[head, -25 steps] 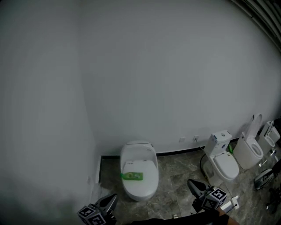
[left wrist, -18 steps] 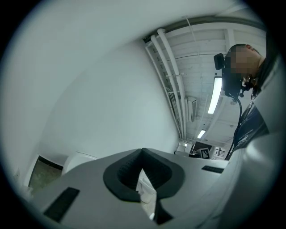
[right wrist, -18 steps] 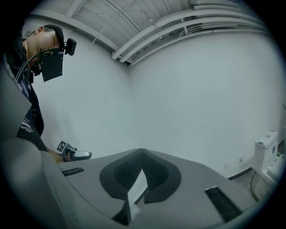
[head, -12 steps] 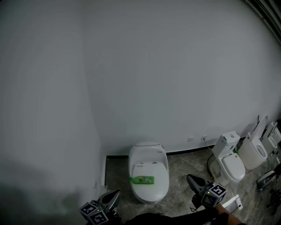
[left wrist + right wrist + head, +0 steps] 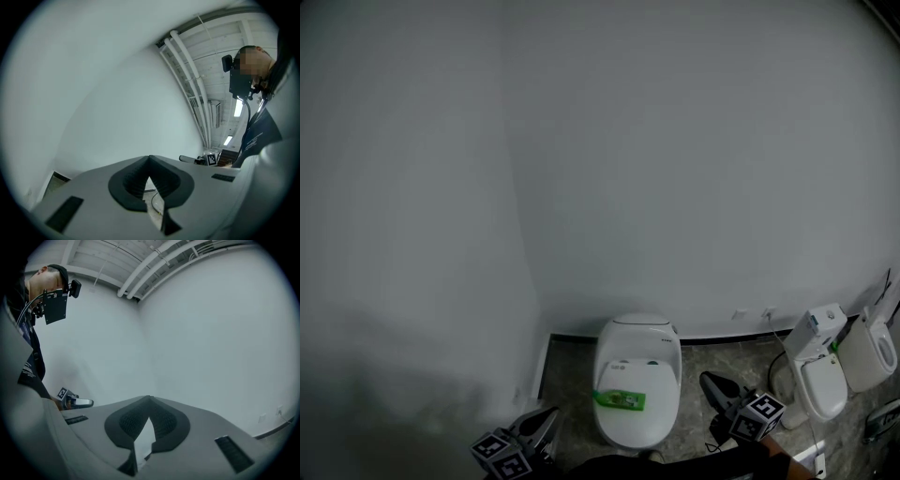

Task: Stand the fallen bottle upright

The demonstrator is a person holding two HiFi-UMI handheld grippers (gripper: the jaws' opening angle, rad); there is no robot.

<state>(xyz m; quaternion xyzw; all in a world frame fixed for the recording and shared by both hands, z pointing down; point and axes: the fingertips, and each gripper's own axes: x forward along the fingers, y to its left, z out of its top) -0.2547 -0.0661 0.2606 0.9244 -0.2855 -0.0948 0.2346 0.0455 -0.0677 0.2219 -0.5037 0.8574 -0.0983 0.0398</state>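
Note:
A green bottle (image 5: 620,400) lies on its side across the closed lid of a white toilet (image 5: 639,336) that stands against the grey wall. My left gripper (image 5: 540,423) sits at the bottom edge of the head view, to the left of the toilet and well short of the bottle. My right gripper (image 5: 713,384) is low on the toilet's right, also apart from the bottle. In the left gripper view the left gripper (image 5: 150,159) has its jaws together with nothing between them. The right gripper (image 5: 149,399) looks the same in its own view. Neither gripper view shows the bottle.
Two more white toilets (image 5: 818,377) (image 5: 874,345) stand along the wall at the right. A side wall (image 5: 412,281) meets the back wall just left of the near toilet. The floor (image 5: 712,356) is grey marble tile, with a dark cable by the second toilet.
The toilet with the bottle has slid right and lower in the head view. The toilets at the right have drifted toward the edge. Both grippers keep their places at the bottom.

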